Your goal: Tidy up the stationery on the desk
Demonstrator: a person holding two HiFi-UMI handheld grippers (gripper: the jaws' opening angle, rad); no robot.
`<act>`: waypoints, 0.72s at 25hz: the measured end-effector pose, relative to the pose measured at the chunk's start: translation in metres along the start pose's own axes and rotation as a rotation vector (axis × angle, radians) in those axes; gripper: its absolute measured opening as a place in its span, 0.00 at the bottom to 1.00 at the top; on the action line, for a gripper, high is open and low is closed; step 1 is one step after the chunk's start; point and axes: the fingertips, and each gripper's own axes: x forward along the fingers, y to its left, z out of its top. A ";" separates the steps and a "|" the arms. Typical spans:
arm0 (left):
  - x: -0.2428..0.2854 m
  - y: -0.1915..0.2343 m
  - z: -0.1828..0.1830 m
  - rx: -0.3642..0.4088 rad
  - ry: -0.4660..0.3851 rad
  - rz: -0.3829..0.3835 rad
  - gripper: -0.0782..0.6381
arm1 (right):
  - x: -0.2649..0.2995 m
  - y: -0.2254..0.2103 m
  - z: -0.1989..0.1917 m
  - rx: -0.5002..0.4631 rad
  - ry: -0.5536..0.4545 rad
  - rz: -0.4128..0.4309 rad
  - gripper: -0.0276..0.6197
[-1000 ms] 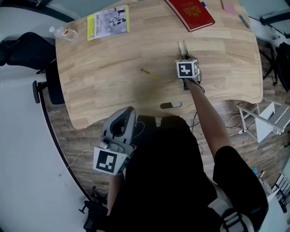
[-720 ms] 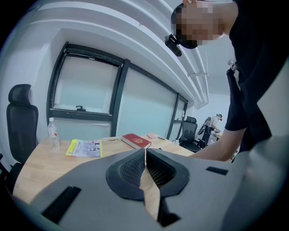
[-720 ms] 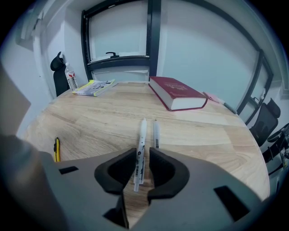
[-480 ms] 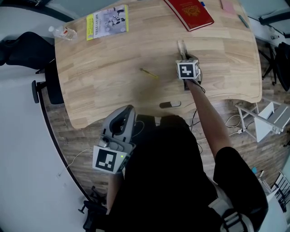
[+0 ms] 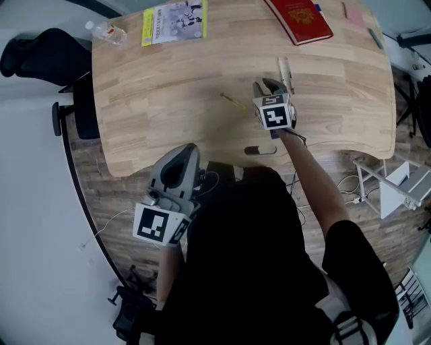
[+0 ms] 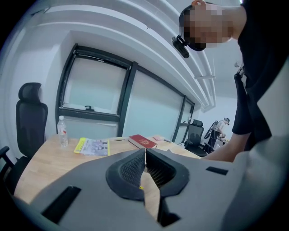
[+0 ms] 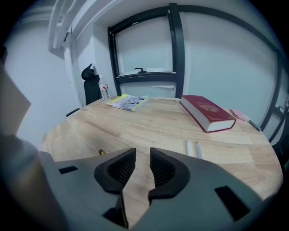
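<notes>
a: head view first: where does the stationery lie from the right gripper?
b: the pair of slim white pens lies on the pale wooden desk, just beyond the gripper and slightly to its right. they sit side by side, long axes running away from the person, roughly in line with the way the gripper points. the thin yellow pencil lies near on its left, slanted across the grain.
a: and the jaws?
b: in the right gripper view they stand a little apart with only bare desk between them, so nothing is held. the left gripper has its ribbed pads pressed together, empty. it hangs off the near desk edge over the floor, well apart from both items.
a: so the right one is nearer.
b: clearly. i'd judge the pens call for a small shift forward and rightward, and the jaws would then close across their long axis.
a: any holder to drop them in?
b: no cup, tray or box shows in any view. the thick red hardcover book, the yellow-edged booklet and the clear plastic water bottle sit along the far edge.
</notes>
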 end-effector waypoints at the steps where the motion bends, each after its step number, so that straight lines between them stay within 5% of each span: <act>1: -0.001 0.004 0.002 0.004 -0.009 0.005 0.16 | 0.001 0.012 0.001 -0.019 -0.004 0.030 0.22; 10: -0.021 0.020 -0.003 -0.019 -0.031 0.050 0.16 | 0.009 0.096 -0.019 -0.162 0.037 0.239 0.34; 18: -0.030 0.023 -0.007 -0.032 -0.030 0.068 0.16 | 0.021 0.108 -0.035 -0.224 0.098 0.253 0.37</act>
